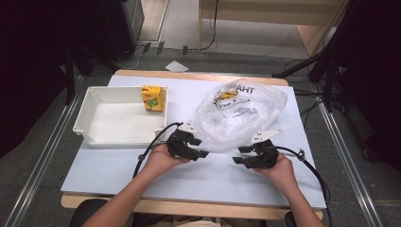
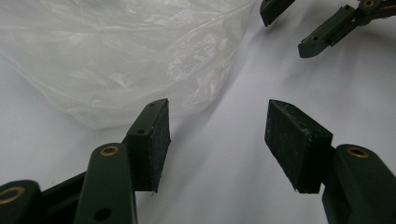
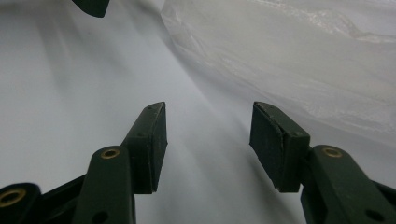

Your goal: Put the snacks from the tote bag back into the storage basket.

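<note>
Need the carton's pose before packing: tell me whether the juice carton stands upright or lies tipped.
Upright. The juice carton stands on its base in the white tray's far right corner, its top edge level.

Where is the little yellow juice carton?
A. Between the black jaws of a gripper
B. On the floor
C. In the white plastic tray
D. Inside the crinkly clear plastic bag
C: the little yellow juice carton stands upright in the far right corner of the white plastic tray.

My workplace in a dim room

My white surface stands on grey floor; a wooden desk behind it.
</note>
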`<state>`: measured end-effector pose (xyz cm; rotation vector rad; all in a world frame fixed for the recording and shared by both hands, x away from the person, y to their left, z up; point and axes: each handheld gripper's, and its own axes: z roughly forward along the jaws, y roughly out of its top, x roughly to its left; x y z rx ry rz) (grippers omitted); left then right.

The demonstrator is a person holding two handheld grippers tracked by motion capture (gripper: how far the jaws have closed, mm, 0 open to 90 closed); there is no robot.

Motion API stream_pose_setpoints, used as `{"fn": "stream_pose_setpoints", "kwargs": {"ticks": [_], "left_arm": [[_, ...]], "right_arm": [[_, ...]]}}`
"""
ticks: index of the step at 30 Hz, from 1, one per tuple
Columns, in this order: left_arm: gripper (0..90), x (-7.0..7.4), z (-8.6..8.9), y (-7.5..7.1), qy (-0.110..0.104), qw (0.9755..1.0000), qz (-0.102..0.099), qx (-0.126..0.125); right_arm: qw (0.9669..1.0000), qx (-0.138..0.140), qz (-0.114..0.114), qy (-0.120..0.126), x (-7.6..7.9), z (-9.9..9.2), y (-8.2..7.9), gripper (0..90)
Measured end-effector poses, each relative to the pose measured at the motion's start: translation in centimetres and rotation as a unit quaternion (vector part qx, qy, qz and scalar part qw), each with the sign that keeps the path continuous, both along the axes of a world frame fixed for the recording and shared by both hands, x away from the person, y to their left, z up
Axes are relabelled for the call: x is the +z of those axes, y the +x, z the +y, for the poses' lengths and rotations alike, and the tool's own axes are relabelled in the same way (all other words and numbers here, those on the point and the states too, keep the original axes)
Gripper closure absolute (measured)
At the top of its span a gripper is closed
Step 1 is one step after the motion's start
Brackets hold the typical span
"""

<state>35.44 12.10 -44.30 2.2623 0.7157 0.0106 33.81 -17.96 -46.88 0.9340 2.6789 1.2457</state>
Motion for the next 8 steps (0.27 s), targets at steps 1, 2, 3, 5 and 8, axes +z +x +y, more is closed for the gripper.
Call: {"fn": "stream_pose_setpoints", "kwargs": {"ticks": [1, 2, 3, 5, 8], "left_arm": [[40.8, 0.00, 0.03, 0.02, 0.004, 1.0000, 0.000, -0.001], [40.7, 0.00, 0.03, 0.02, 0.004, 1.0000, 0.000, -0.001], [40.7, -0.07, 0.04, 0.05, 0.005, 1.0000, 0.000, -0.002], [40.4, -0.18, 0.03, 0.07, 0.014, 0.9999, -0.003, -0.003], [39.9, -0.31, 0.10, 0.10, 0.023, 0.9997, -0.004, -0.011]], "right_arm": [[1.0000, 0.000, 0.000, 0.000, -0.01, 0.01, 0.00, 47.4], [1.0000, 0.000, 0.000, 0.000, -0.01, 0.01, 0.00, 47.4], [1.0000, 0.001, 0.000, 0.000, -0.02, 0.02, 0.01, 47.4], [1.0000, 0.001, 0.000, 0.000, -0.04, 0.04, -0.01, 47.3], [1.0000, 0.001, -0.001, 0.000, -0.05, 0.05, -0.02, 47.1]]}}
